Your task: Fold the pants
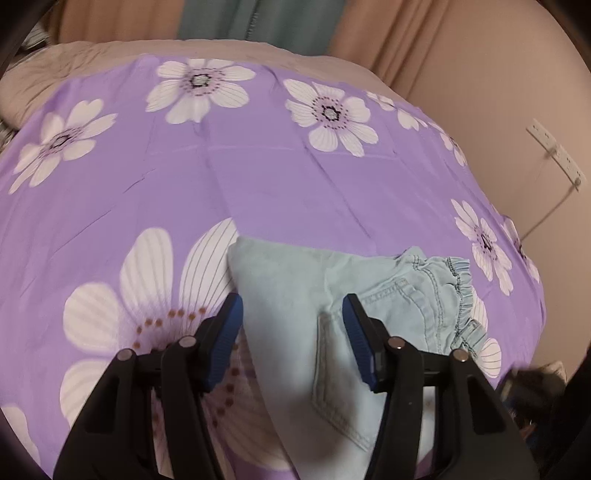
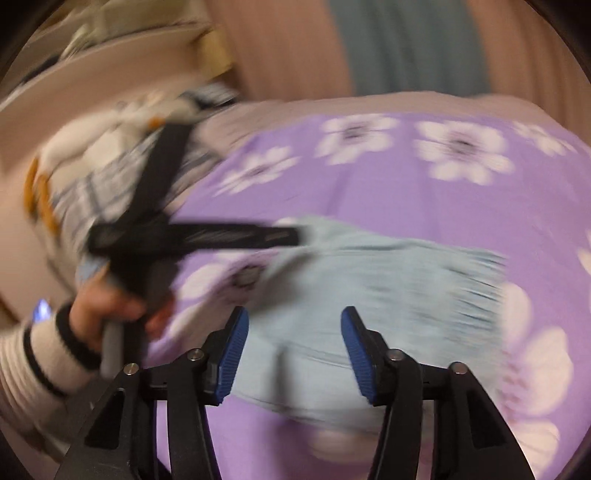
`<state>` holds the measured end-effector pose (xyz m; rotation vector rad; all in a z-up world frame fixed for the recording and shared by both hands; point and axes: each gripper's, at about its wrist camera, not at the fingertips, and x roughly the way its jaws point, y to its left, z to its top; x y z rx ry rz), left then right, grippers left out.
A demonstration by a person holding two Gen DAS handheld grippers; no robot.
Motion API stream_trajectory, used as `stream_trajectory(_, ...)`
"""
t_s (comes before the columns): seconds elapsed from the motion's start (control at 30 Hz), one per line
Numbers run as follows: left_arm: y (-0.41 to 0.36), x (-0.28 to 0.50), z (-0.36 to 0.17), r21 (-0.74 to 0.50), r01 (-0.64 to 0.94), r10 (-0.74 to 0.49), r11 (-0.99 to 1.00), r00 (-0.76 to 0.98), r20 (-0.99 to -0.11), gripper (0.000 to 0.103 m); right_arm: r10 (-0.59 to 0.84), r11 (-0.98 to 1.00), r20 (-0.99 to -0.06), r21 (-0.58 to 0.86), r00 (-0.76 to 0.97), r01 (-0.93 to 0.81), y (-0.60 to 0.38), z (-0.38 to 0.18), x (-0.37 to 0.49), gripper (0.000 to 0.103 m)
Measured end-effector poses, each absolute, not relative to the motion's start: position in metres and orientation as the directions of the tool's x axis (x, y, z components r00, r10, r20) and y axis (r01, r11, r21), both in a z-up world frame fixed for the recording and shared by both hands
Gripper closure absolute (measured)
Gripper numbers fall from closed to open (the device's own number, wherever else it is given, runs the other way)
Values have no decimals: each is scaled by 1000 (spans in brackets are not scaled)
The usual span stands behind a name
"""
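Observation:
Light blue denim pants (image 1: 295, 295) lie folded on the purple flowered sheet (image 1: 258, 177), with the elastic waistband (image 1: 461, 295) at the right and a back pocket facing up. My left gripper (image 1: 293, 332) hovers over the pants' near part with its blue pads (image 1: 229, 339) apart, pressing on nothing. The right wrist view is blurred. There my right gripper (image 2: 293, 343) also stands open over the pants (image 2: 369, 288), with no cloth pinched. A hand (image 2: 107, 314) in a striped sleeve holds the other black tool at the left, close to the pants' left edge.
Beige bedding (image 1: 74, 62) and curtains (image 1: 258, 18) lie beyond the sheet. The bed drops off at the right, beside a wall with a white power strip (image 1: 557, 155). A plaid cloth with a soft toy (image 2: 92, 177) sits at the bed's left side.

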<state>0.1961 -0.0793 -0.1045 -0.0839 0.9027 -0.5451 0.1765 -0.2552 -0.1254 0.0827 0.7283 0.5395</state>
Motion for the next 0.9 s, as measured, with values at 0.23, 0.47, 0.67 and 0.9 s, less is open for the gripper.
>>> stream_trajectory(0.23,-77,227,-142,-341,398,-495,852,401,-771,75,541,801,-689,245,482,-547,-196,-164,196,70)
stream_trajectory(0.47,-89,234,-148,-294,399,-456,869,412,-789,73,497,788,-747,176,442,-590,-187,-188,194,69)
stream_trajectory(0.67,-81,226,-133,-296,361,-442,884,443,-780,75,550,778,-722,260,420,-572,-210,-164,180,69)
stream_trajectory(0.9,-82,162,-113,-257,416,-454,872,494,-742,60,332,938,-672,165,661,-304,-307,-129,182,69)
